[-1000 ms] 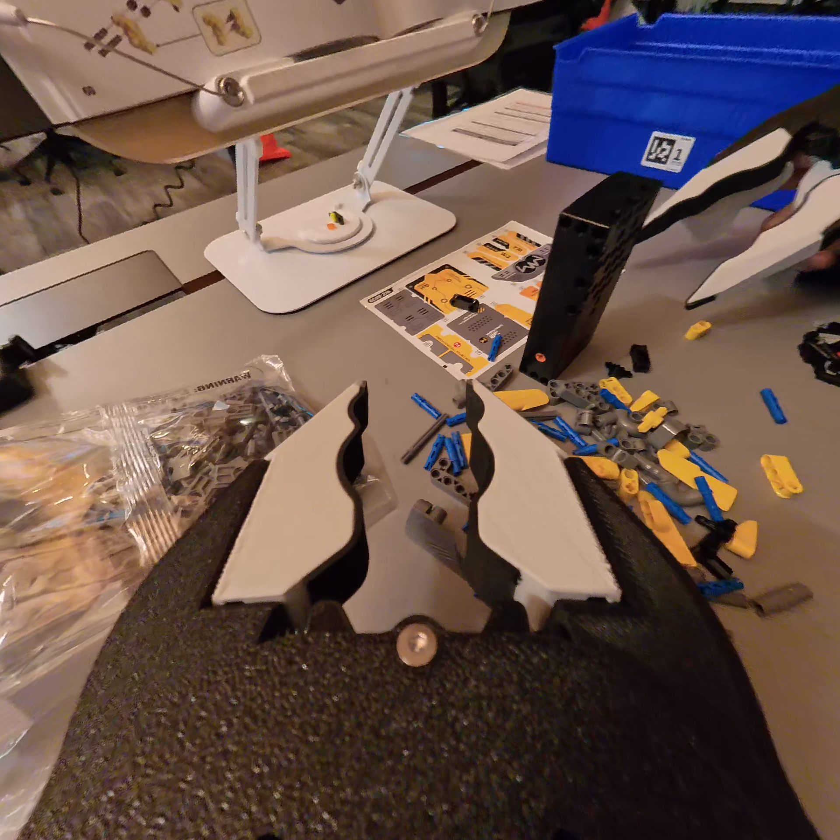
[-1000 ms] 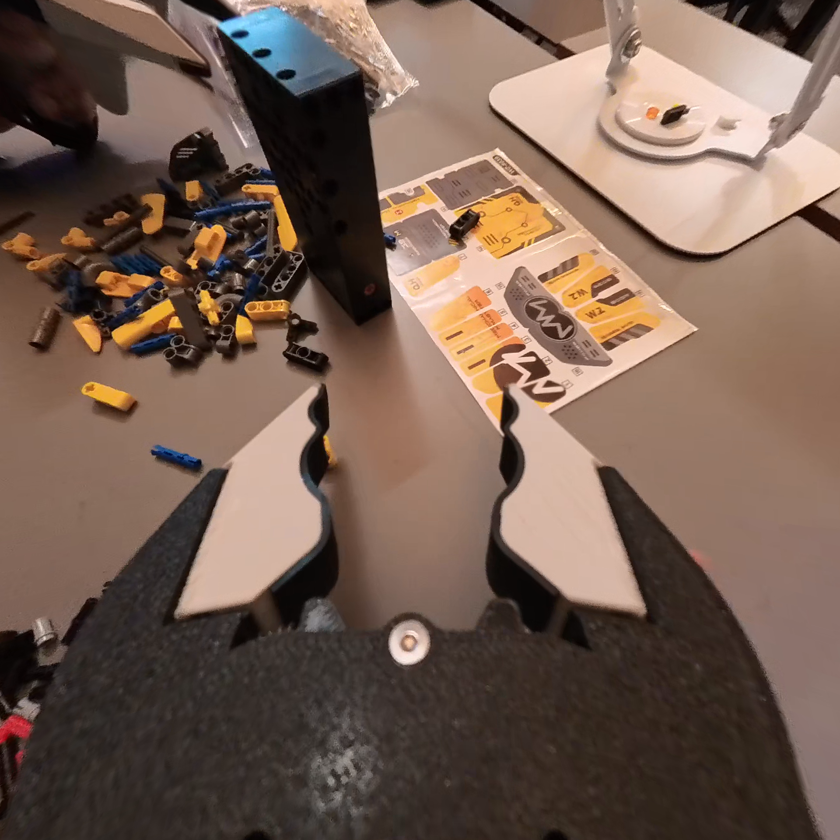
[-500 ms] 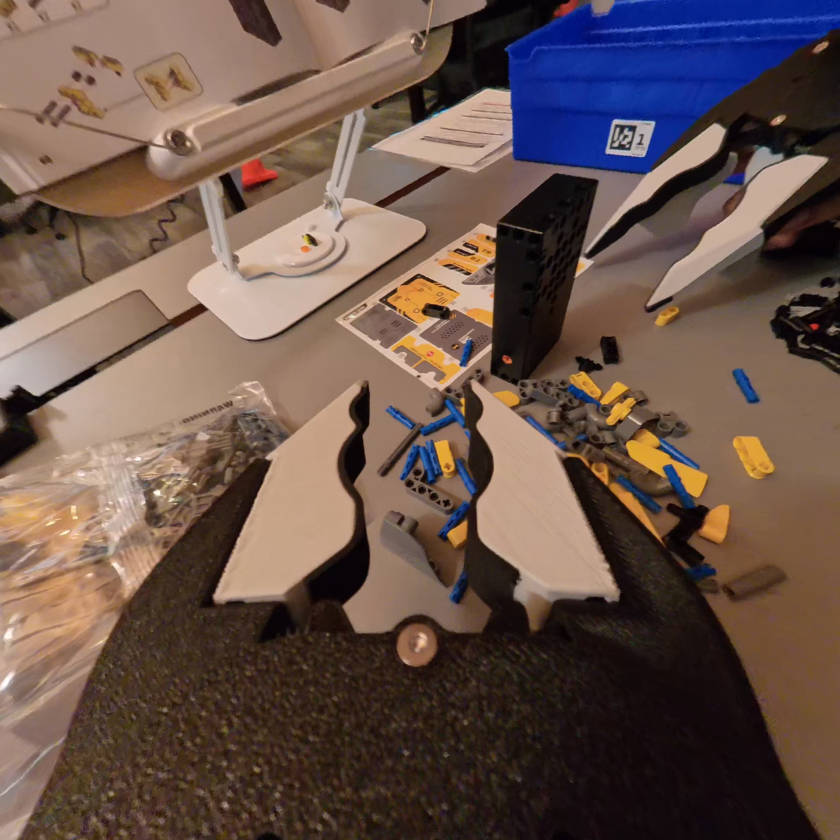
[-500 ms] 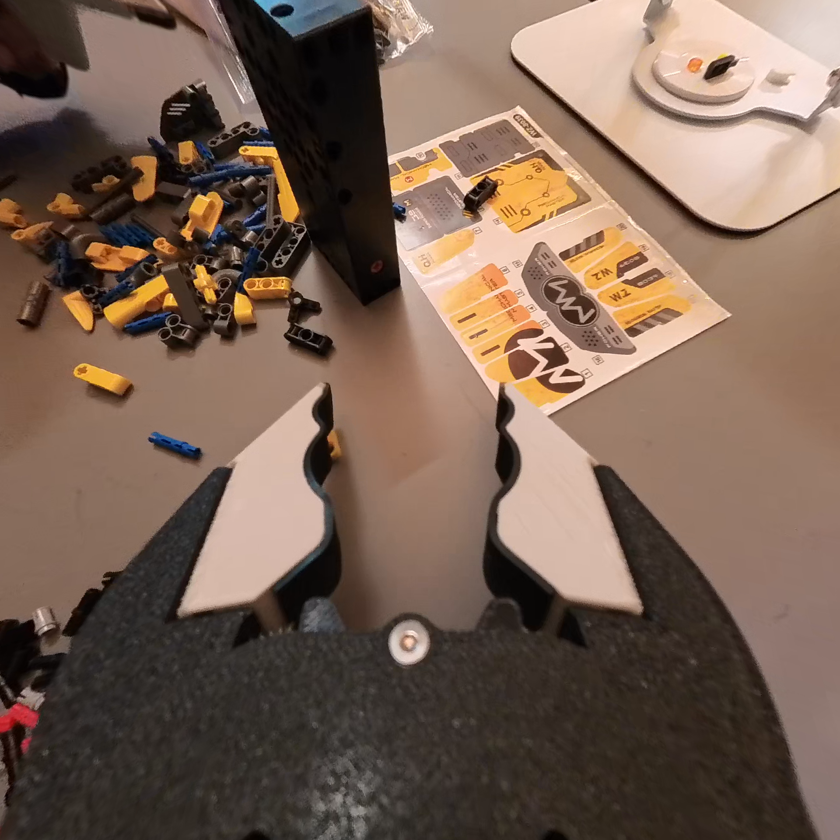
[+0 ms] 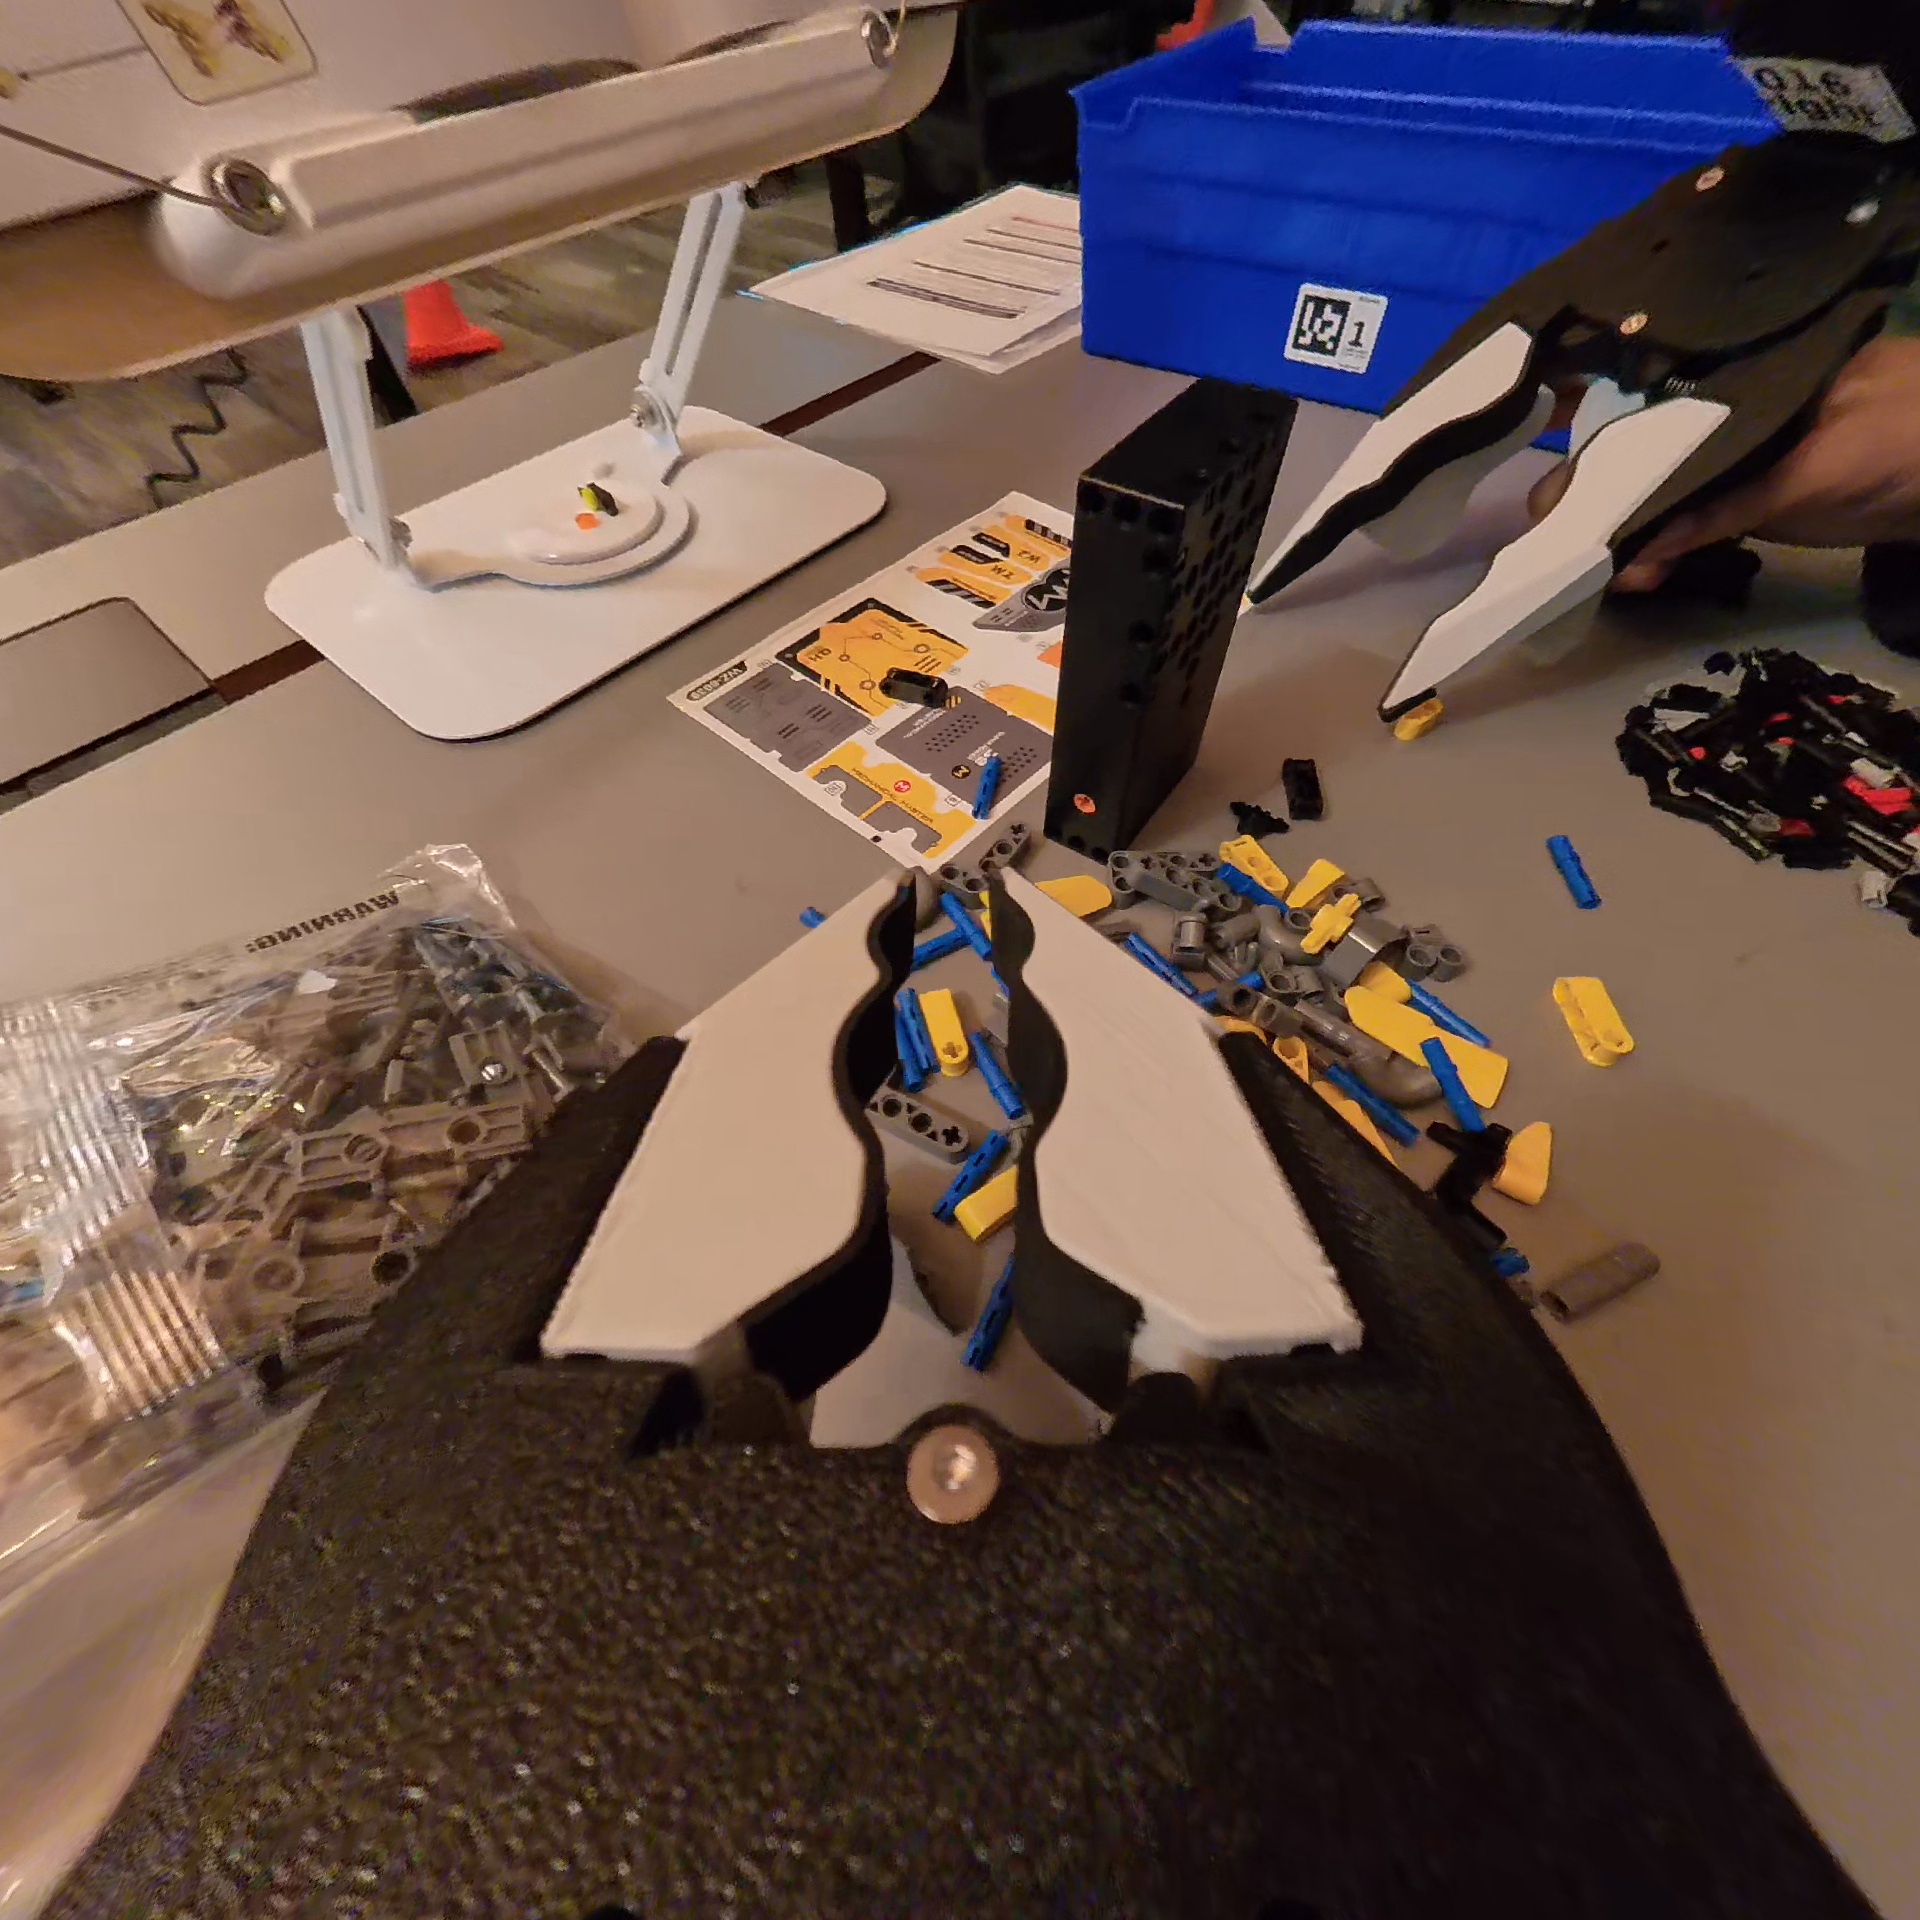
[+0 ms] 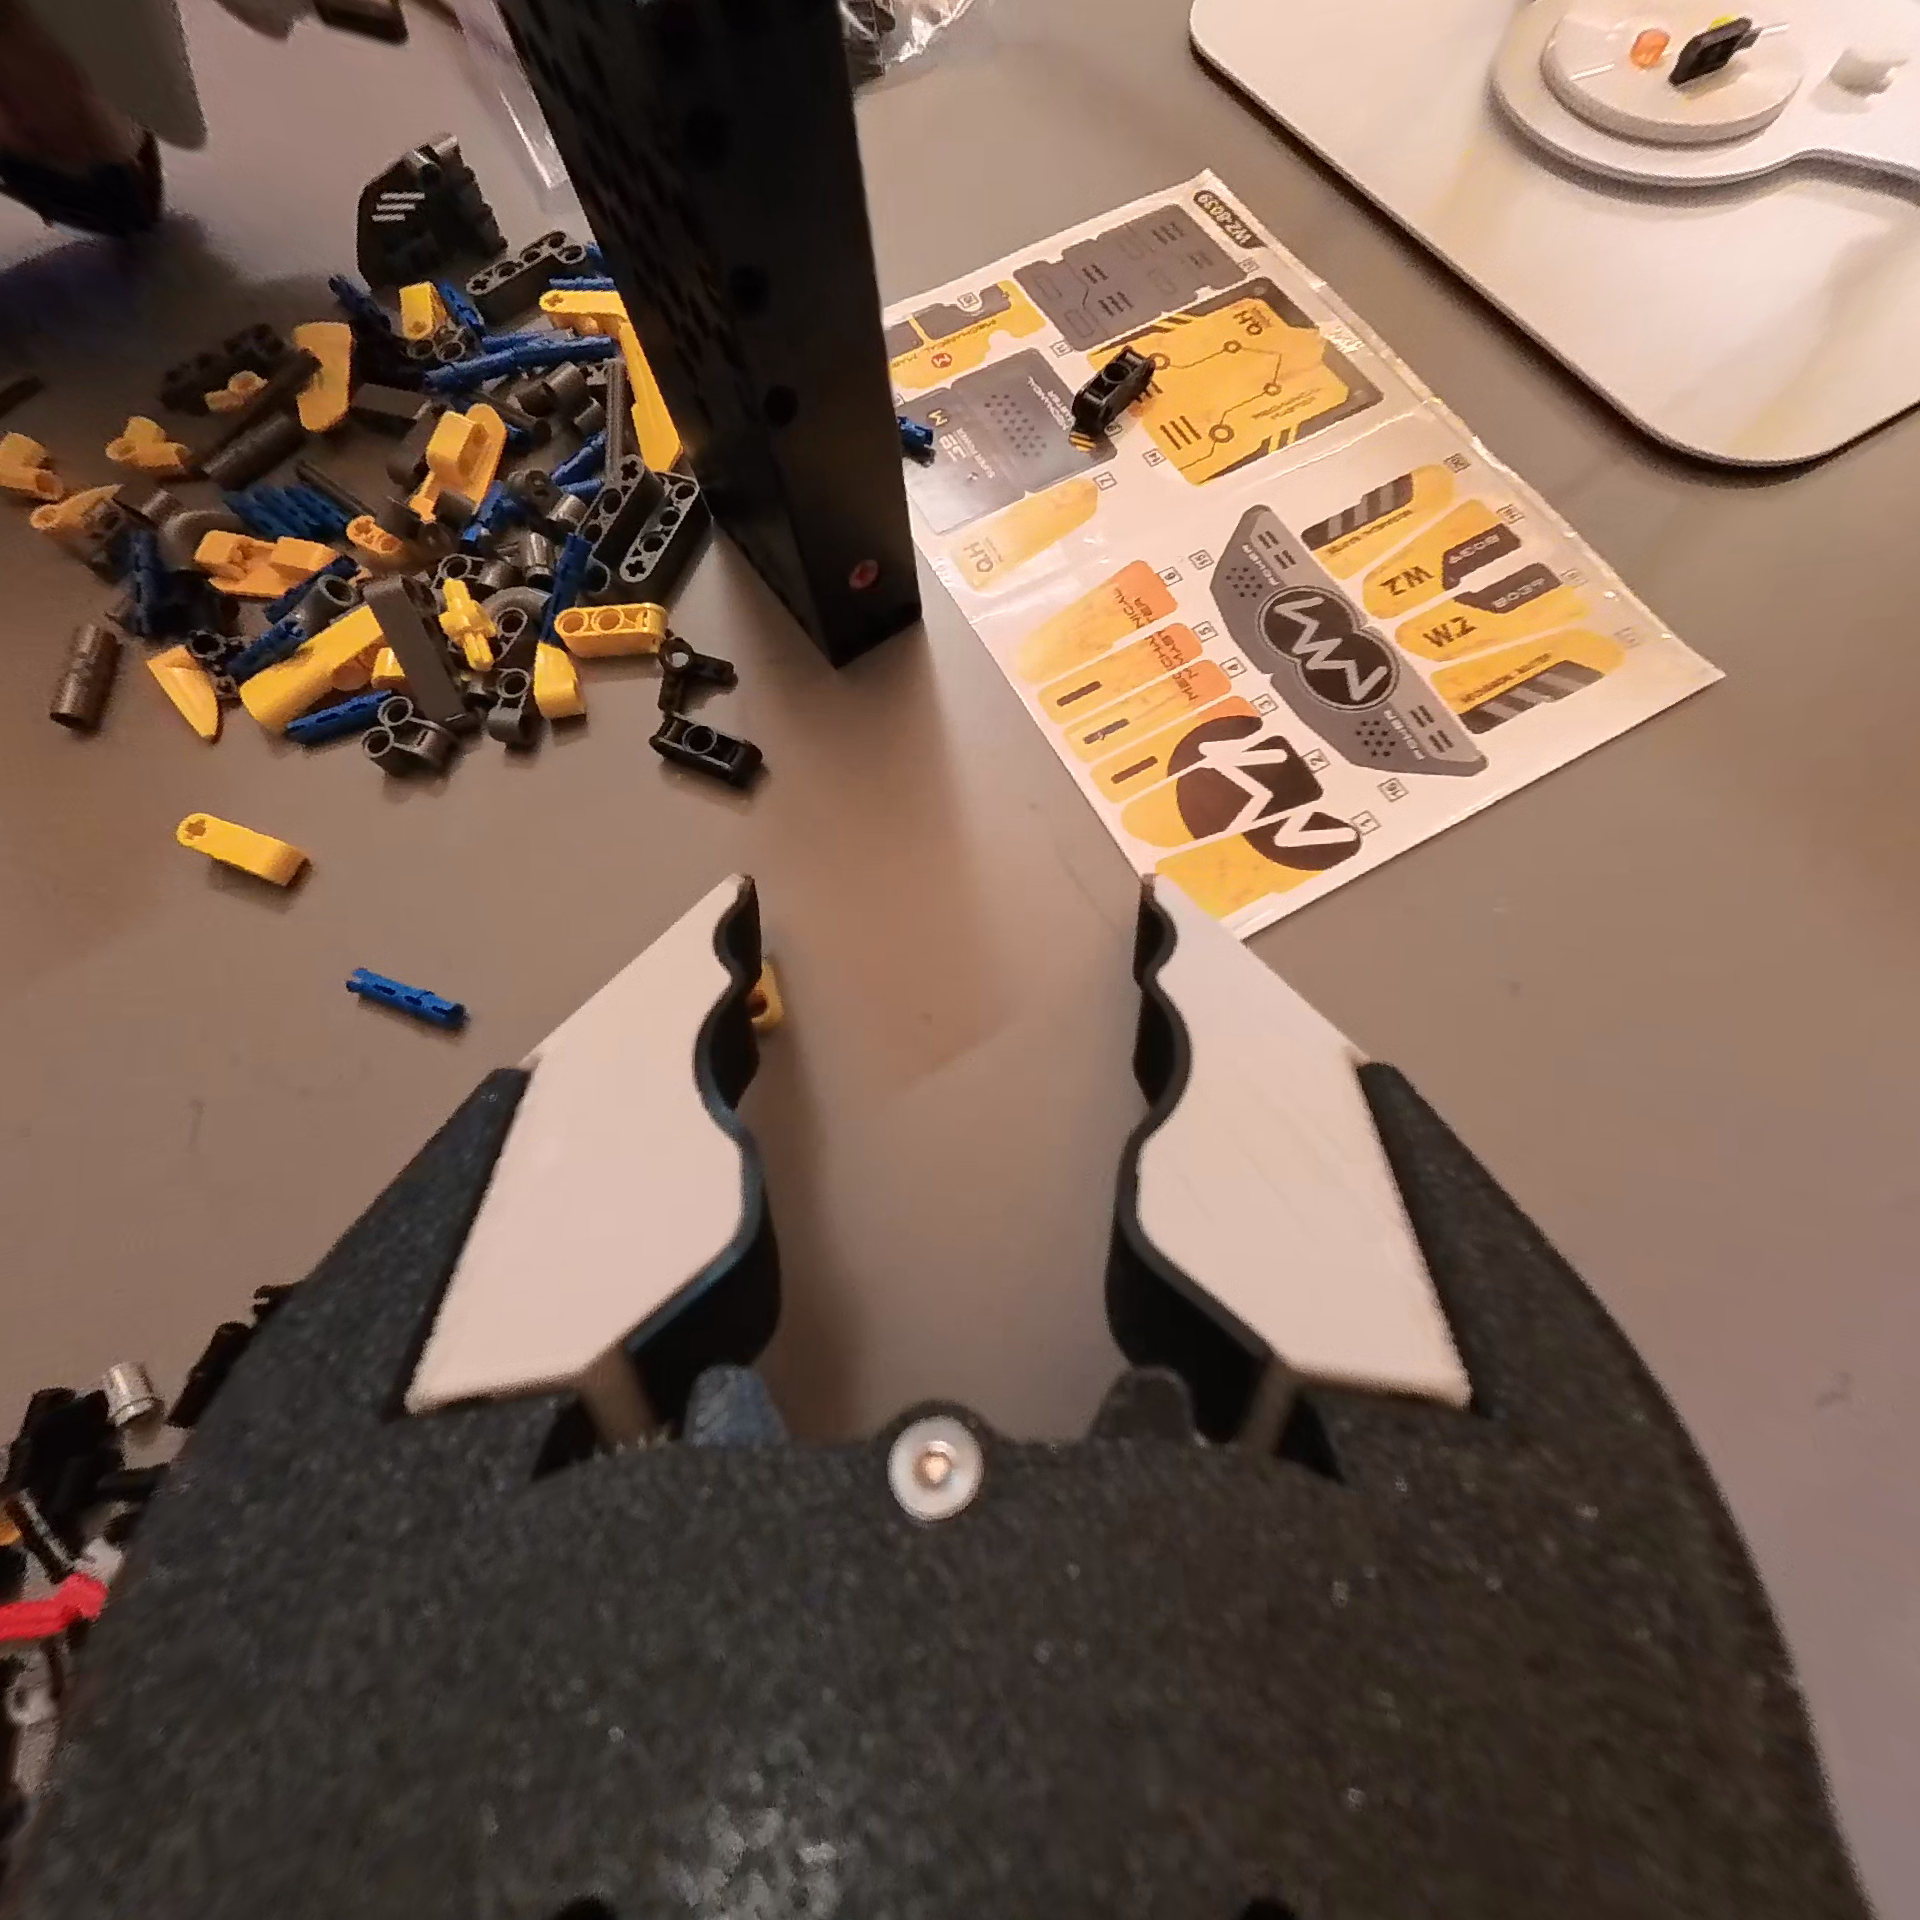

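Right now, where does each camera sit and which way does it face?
Left wrist view: on the left gripper, looking over the brick pile toward the blue bin; the right gripper and a hand show.
Right wrist view: on the right gripper, facing the sticker sheet.
Both share the black block, sticker sheet and brick pile.

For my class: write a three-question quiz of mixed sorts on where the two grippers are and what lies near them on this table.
1. True or false: the right gripper is shut on a blue pin.
2. The left gripper hangs over: A) the sticker sheet B) loose yellow, blue and grey pieces C) the blue bin
3. Fill in: the black perforated block stands ___ beside the sticker sheet.

Key: 1 false, it is open and empty. 2 B. 3 upright.
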`<action>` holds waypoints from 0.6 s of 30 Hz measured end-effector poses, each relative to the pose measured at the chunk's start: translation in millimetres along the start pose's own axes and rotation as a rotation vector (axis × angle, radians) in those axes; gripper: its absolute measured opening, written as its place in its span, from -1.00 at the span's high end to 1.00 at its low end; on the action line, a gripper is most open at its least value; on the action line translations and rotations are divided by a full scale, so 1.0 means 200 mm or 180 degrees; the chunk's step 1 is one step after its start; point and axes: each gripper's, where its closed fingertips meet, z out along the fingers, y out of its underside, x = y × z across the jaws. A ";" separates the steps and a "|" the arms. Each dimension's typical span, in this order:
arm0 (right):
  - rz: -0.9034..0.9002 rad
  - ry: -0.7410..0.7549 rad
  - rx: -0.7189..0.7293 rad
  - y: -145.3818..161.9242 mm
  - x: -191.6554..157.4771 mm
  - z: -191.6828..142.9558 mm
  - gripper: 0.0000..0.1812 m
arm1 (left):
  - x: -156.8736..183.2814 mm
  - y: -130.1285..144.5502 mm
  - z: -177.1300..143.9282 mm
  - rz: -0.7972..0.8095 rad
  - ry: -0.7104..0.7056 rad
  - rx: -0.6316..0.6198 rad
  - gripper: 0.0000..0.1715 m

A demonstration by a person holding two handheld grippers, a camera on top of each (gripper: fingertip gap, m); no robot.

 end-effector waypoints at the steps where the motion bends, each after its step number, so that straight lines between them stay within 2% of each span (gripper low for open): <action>1: 0.0027 -0.0023 0.0028 0.00 0.00 0.00 0.21 | 0.01 0.01 0.01 -0.0006 0.0033 -0.0019 0.87; 6: 0.0194 -0.0178 0.0157 -0.03 0.00 -0.03 0.21 | 0.06 0.03 0.03 0.0055 0.0161 -0.0120 0.97; 18: 0.0337 -0.0311 0.0062 0.00 -0.01 -0.02 0.20 | 0.01 0.02 0.02 -0.0121 0.0059 -0.0075 0.97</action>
